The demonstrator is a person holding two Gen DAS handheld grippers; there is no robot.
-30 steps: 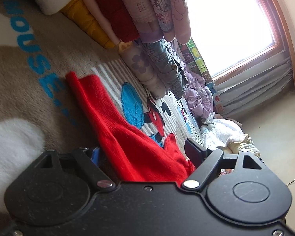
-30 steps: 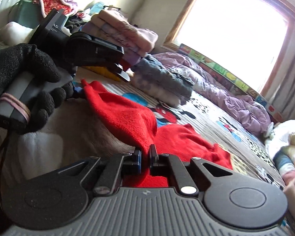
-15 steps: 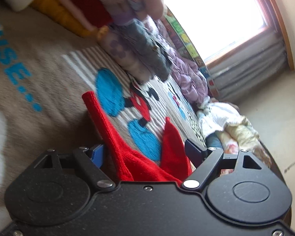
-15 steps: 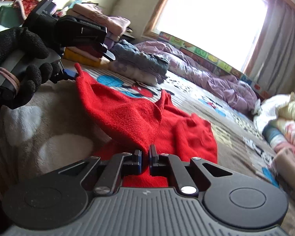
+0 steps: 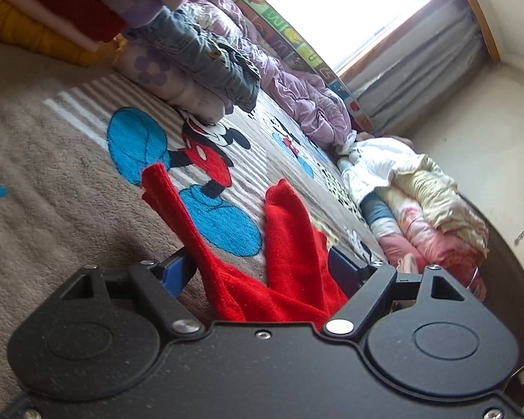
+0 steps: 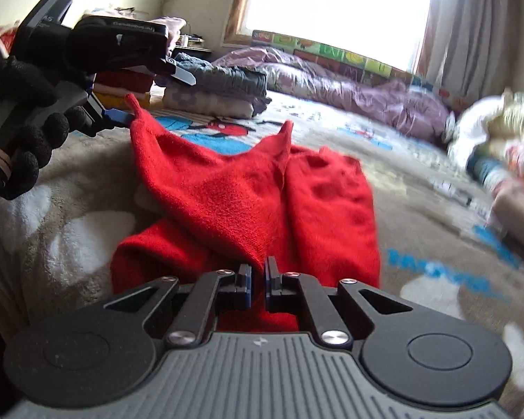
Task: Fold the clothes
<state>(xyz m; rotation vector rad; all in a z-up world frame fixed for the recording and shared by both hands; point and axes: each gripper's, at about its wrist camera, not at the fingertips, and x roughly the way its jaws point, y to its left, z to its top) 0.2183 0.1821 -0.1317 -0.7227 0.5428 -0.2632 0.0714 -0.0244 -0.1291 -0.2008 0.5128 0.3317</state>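
Both grippers have carried the red fleecy knit garment [image 6: 248, 202] sideways across the bed since 1 second ago, and the left wrist view has rolled, so the cartoon-mouse print on the beige plush blanket [image 5: 52, 181] now sits at 12 o'clock of the jaws instead of off toward 2 o'clock. At present the left gripper [image 5: 262, 269] stands wide, with red cloth bunched between its blue-padded jaws; in the right wrist view a corner of the garment hangs at its lower finger [image 6: 120, 116], though whether the pads truly press on it I cannot tell. Closed down narrow, the right gripper [image 6: 258, 279] pinches an edge of the same garment. Between them the cloth rises in 2 peaks and its lower half lies rumpled on the blanket, toward 5 o'clock of the left gripper in the right wrist view. Judged from this, the step in hand is drawing the lifted edge over to make a fold. To do it well, I would keep both held points level and evenly apart so the edge stays taut, lower them together onto the resting layer, and line edge to edge before releasing. A slack middle would likely leave a ridge. A folded stack of denim and floral clothes [image 5: 199, 70] at 11 o'clock is well apart and should not interfere.
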